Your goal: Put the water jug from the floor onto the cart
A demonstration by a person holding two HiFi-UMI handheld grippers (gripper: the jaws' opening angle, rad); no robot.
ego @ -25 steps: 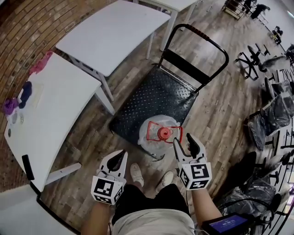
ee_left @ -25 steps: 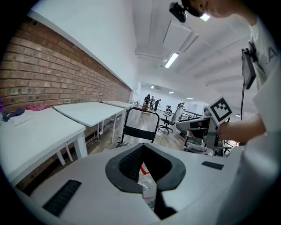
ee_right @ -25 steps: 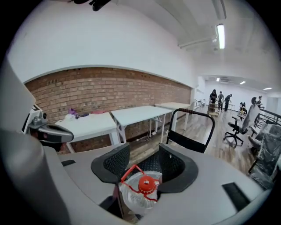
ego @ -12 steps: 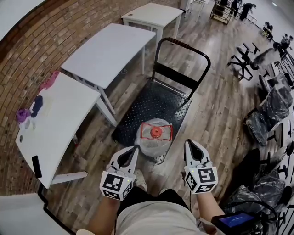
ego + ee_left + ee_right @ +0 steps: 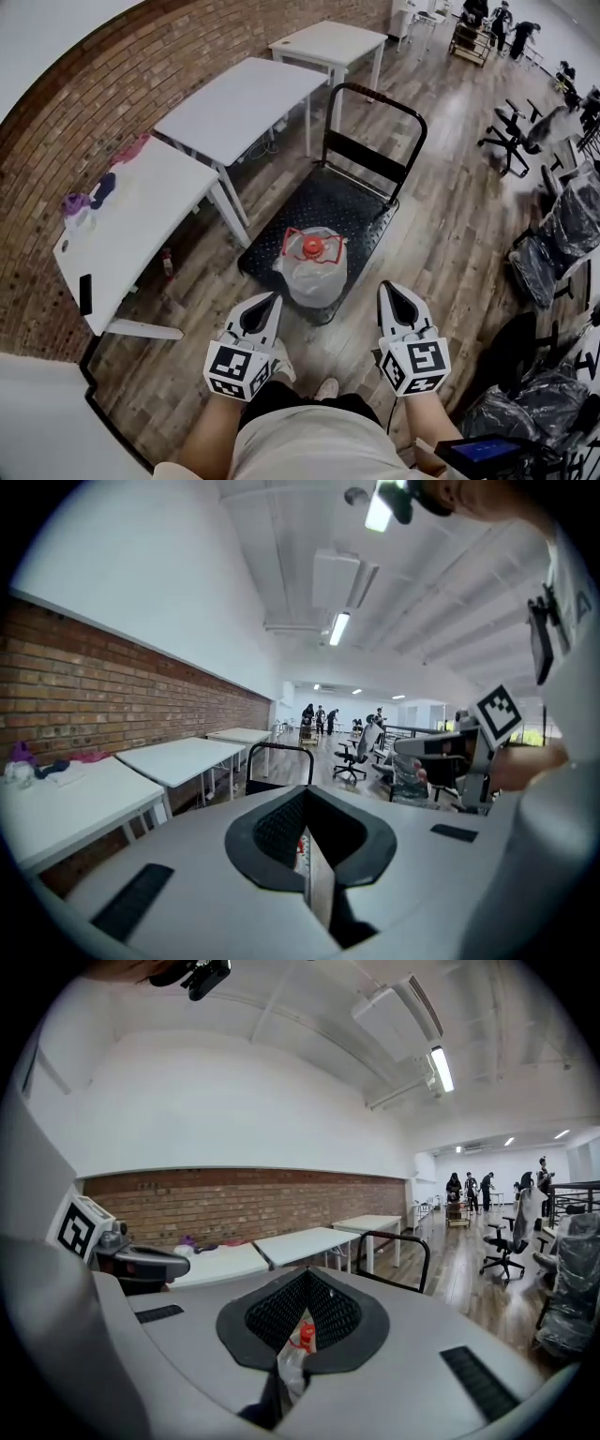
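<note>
Water jug (image 5: 313, 267) stands on the cart (image 5: 361, 211) (red cap up). Left gripper (image 5: 271, 300) clenched, empty; right gripper (image 5: 387, 290) just closed, empty too.

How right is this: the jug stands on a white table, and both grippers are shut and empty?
One thing is wrong. The jug stands on the cart, at its near end, not on a table; the head view shows it. The left gripper and right gripper are shut and empty.
</note>
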